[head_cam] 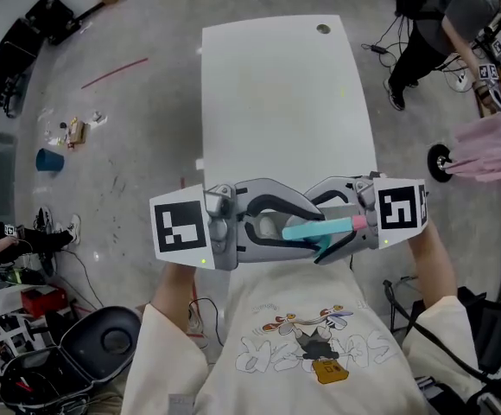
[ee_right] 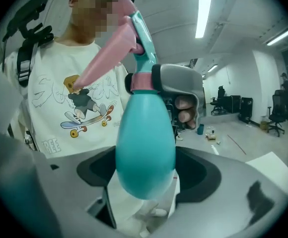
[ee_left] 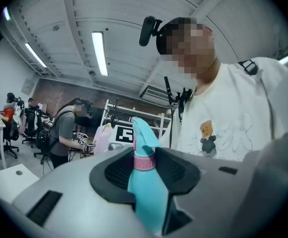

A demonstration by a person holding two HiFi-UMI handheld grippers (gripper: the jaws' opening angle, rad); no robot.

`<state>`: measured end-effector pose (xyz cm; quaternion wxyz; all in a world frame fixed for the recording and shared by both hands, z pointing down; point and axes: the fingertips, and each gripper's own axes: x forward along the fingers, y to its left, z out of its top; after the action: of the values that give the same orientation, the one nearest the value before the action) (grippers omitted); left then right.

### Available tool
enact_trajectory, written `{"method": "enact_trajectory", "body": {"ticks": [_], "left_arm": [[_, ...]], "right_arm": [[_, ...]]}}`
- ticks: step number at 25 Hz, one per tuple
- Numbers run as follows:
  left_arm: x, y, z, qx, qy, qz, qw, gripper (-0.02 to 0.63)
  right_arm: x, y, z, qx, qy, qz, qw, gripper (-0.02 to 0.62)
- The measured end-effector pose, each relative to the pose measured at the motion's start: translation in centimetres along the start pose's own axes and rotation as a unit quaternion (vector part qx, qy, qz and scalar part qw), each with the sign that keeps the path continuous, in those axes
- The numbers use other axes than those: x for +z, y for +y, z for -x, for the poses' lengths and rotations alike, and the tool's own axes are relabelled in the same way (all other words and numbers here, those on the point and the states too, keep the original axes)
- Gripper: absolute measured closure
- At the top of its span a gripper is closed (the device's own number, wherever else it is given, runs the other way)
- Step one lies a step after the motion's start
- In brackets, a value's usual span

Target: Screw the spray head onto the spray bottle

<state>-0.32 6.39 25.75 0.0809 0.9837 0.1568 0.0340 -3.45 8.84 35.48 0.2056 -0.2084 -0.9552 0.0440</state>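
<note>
I hold a teal spray bottle (head_cam: 315, 229) level in front of my chest, between both grippers, which face each other. In the right gripper view the bottle's round body (ee_right: 145, 148) fills the middle. My right gripper (ee_right: 145, 192) is shut on its lower part. The teal spray head (ee_right: 141, 33), with its pink trigger (ee_right: 104, 53), sits on the neck above a pink collar (ee_right: 141, 82). My left gripper (ee_left: 145, 170) is shut at that collar (ee_left: 144, 163); one of its fingers (ee_right: 181, 86) shows beside the collar in the right gripper view.
A white table (head_cam: 276, 93) stretches ahead of me, with a small round cap (head_cam: 322, 29) near its far end. Another person (head_cam: 445, 24) stands at the back right beside a pink garment (head_cam: 492, 145). An open black case (head_cam: 78, 357) lies on the floor at lower left.
</note>
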Motion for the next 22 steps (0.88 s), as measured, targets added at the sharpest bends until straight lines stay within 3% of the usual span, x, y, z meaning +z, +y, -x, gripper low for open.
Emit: {"method": "enact_trajectory", "body": {"ticks": [2,5,9,11,13,15,17,18,22], "left_arm": [[0.5,0.6,-0.5,0.027,-0.013,-0.014,0.9994,0.45],[0.8,2.4,-0.2,0.114,-0.022,-0.027,0.9928,0.319],[0.9,4.4,1.3,0.221,-0.021,-0.011,0.975,0.31],[0.7,5.8,2.2,0.294,-0.008,0.0,0.9558,0.31],[-0.4,7.0,2.7,0.374,0.027,0.004,0.9269,0.31],[-1.6,8.0,3.5,0.463,0.049,0.01,0.885,0.31],[-2.3,8.6,4.5,0.533,0.036,0.033,0.8447,0.31],[-2.4,8.8,4.7,0.549,0.022,0.048,0.8341,0.31],[-2.4,8.7,4.6,0.564,-0.027,0.089,0.8207,0.311]], "right_arm": [[0.2,0.2,0.3,-0.003,-0.006,0.001,1.0,0.219],[0.2,-0.9,0.8,-0.039,-0.021,-0.011,0.999,0.219],[-0.4,-4.7,1.7,-0.115,-0.015,-0.058,0.992,0.219],[-0.8,-6.7,2.2,-0.157,-0.001,-0.077,0.985,0.219],[-1.4,-8.0,2.6,-0.198,0.008,-0.087,0.976,0.219],[-2.3,-8.8,3.0,-0.243,0.027,-0.095,0.965,0.219],[-3.3,-9.5,3.2,-0.288,0.056,-0.1,0.951,0.219],[-3.6,-9.9,3.3,-0.306,0.068,-0.101,0.944,0.219],[-3.9,-10.8,3.0,-0.341,0.089,-0.108,0.93,0.219]]}}
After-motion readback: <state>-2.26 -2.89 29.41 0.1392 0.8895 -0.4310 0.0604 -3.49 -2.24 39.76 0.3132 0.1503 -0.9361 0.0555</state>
